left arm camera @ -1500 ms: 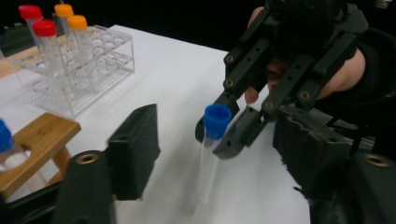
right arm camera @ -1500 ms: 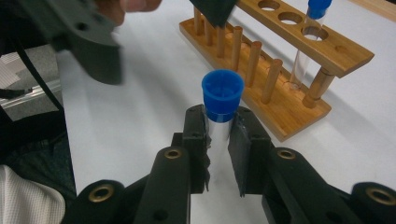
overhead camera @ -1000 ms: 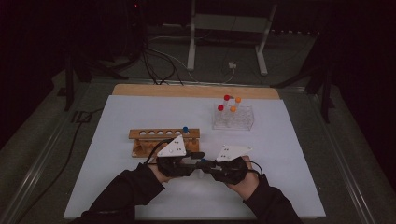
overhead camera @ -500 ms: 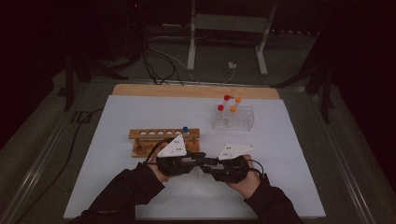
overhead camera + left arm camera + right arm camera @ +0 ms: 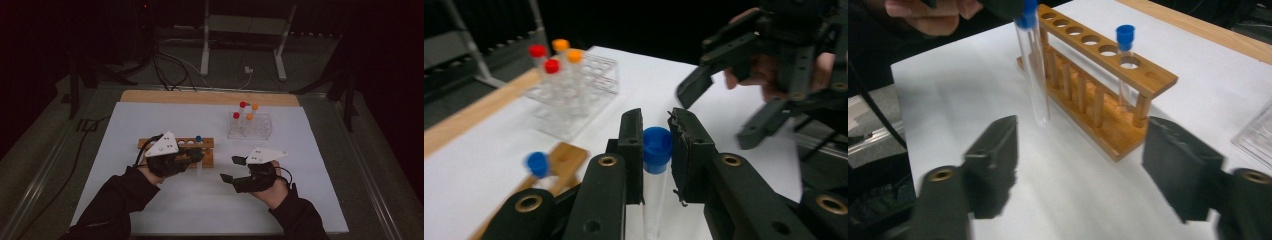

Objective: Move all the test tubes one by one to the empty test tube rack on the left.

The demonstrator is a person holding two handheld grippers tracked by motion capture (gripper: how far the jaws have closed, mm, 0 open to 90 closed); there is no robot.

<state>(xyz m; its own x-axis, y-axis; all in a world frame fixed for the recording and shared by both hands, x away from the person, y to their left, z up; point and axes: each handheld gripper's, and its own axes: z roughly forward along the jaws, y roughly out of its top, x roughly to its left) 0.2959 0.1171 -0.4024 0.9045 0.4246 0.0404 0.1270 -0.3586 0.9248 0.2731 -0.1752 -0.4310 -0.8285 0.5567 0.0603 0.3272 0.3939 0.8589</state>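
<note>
Tube axis: While the left gripper is clamping it just under the cap, the blue-capped test tube is hanging upright, its long axis vertical, cap up and rounded clear end down toward the white mat.
Left claw: its jaws are pressing shut on the tube's neck from both sides, the blue cap sitting between the pad tops.
Right claw: the right gripper is holding nothing; its jaws have just been opening and are standing wide apart, with bare mat between them in the right gripper view.
Tube place: in the high view the tube is hanging just in front of the wooden test tube rack, near that rack's right end and toward the desk's near edge; in the right gripper view it is standing clear of the rack's near side, its tip above the mat.
Open room: the mat is lying bare between the two grippers and along the near edge and the left edge of the desk.
Around: a second blue-capped tube is sitting in a hole near the wooden rack's right end; a clear plastic rack with red-capped and orange-capped tubes is standing toward the far right part of the desk, well apart.
In the way: the wooden rack's top bar is lying just behind the held tube; the right gripper is staying apart to the right.
</note>
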